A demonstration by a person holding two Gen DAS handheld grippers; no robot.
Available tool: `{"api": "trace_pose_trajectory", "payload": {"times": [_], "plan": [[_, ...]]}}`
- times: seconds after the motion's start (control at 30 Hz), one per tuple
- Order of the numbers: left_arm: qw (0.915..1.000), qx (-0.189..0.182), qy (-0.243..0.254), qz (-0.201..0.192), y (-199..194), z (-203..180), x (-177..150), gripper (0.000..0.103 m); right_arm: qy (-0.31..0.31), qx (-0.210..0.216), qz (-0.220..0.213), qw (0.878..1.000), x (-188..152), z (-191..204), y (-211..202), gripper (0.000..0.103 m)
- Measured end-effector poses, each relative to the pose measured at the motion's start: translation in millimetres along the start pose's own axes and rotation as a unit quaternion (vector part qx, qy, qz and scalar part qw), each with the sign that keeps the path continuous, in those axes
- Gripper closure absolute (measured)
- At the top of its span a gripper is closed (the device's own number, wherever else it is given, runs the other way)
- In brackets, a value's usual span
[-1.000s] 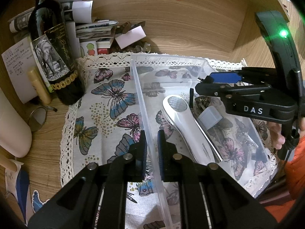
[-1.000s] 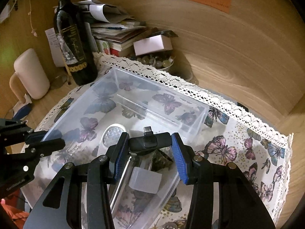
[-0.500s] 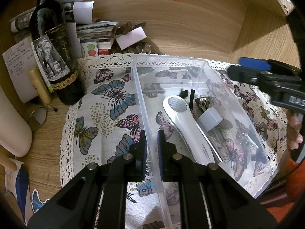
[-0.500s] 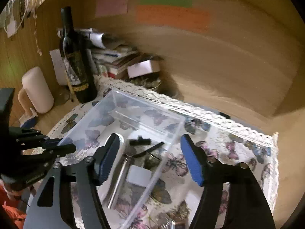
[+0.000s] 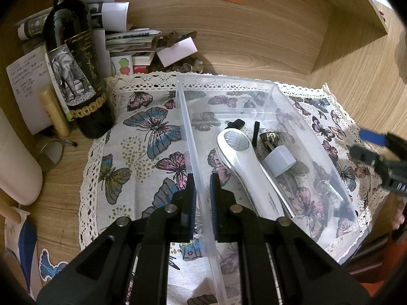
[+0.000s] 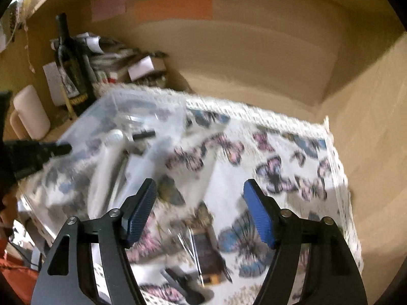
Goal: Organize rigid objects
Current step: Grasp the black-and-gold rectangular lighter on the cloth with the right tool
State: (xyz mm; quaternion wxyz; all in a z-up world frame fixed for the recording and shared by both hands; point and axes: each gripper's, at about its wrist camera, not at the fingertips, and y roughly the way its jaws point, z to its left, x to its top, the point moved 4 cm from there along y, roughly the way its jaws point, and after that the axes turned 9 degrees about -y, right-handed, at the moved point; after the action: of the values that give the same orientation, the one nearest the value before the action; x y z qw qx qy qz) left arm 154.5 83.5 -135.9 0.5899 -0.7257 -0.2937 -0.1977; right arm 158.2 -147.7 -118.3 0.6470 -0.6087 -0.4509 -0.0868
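**Left fingers pinch the bin wall, right fingers wide apart**

The left gripper has its fingers almost closed on the near left wall of the clear plastic bin, one finger inside and one outside. The bin stands on the butterfly cloth and holds a white handheld device and a grey cap. The right gripper has its fingers spread wide above the cloth and holds nothing.

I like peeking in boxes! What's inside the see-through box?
Inside the clear box: a long white handheld gadget, a small grey cap, a black stick, a little black plug and something dark and shiny. What lies under the gadget is hidden.
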Motion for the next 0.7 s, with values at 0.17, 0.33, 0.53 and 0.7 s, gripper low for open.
{"api": "trace_pose_trajectory", "payload": {"times": [0.17, 0.33, 0.53, 0.7], "plan": [[1.0, 0.005, 0.003, -0.001, 0, -1, -1, 0.093, 0.031, 0.013, 0.039, 0.999, -30, -12, 13, 0.035], [1.0, 0.006, 0.004, -0.001, 0, 0, -1, 0.093, 0.042, 0.042, 0.098, 0.993, -56, -15, 34, 0.037], [1.0, 0.004, 0.002, -0.001, 0, 1, -1, 0.093, 0.033, 0.048, 0.118, 0.991, -70, -15, 44, 0.069], [1.0, 0.005, 0.004, 0.0, 0, 2, 0, 0.093, 0.035, 0.028, 0.108, 0.993, -68, -21, 46, 0.081]]}}
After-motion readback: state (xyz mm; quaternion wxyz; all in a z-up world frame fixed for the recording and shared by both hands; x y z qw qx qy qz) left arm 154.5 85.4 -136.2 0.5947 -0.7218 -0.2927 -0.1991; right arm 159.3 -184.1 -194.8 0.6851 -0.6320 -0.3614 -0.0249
